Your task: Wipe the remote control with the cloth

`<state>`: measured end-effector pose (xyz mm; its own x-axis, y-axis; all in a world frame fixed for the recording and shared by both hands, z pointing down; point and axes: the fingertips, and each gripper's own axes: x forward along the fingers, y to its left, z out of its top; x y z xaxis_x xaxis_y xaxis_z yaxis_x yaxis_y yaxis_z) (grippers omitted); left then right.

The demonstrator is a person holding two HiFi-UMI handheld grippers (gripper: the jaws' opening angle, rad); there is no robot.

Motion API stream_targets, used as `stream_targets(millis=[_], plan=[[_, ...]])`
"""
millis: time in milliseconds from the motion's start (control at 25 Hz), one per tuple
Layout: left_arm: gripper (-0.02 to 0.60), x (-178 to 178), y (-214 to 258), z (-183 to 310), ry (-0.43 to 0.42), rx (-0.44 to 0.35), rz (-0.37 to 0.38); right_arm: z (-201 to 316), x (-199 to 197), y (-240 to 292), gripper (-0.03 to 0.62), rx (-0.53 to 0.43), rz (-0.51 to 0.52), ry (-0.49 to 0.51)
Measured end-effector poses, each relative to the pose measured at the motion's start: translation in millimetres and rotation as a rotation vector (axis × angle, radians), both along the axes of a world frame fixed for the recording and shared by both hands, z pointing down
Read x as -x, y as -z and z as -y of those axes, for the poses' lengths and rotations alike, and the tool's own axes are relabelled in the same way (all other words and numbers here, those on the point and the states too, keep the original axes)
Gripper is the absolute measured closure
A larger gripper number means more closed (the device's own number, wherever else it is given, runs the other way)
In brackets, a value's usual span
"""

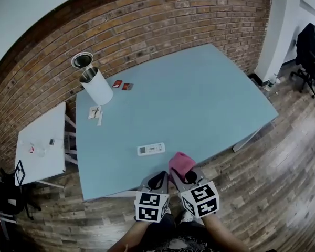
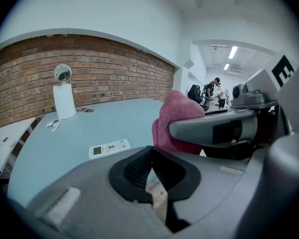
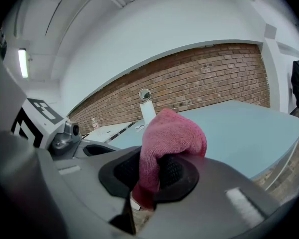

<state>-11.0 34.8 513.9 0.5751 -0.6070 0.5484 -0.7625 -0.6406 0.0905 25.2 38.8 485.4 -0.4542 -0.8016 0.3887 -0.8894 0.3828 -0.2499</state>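
A white remote control (image 1: 150, 149) (image 2: 109, 148) lies flat on the light blue table (image 1: 199, 98), near its front edge. My right gripper (image 1: 187, 178) (image 3: 150, 178) is shut on a pink cloth (image 1: 180, 163) (image 3: 168, 139) (image 2: 177, 118), which bunches up over the jaws just right of the remote and a little nearer. My left gripper (image 1: 158, 181) (image 2: 150, 176) hangs beside it at the table's front edge, shut with nothing between its jaws. The remote sits a short way beyond both grippers.
A white cylinder bin (image 1: 96, 84) with a round mirror (image 1: 82, 60) stands at the table's back left, with small cards (image 1: 122, 85) and papers (image 1: 95, 113) near it. A small white side table (image 1: 41, 143) is to the left. Office chairs (image 1: 310, 54) stand far right.
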Motion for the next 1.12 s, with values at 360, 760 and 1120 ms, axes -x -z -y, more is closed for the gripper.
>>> stream_targets(millis=[360,760,1120], plan=[[0.583,19.0,-16.6,36.6,0.001,0.006,0.05,28.8,6.7,-13.4,0.53,0.033,-0.002,0.014],[0.493,43.3,-49.4,95.2,-0.189,-0.012,0.24,76.8,10.6,-21.1,0.53,0.056,-0.015,-0.015],[0.366,41.1,-88.2,105.4,-0.702,0.01,0.532,108.2,8.9,-17.5,0.53,0.06,-0.043,-0.046]])
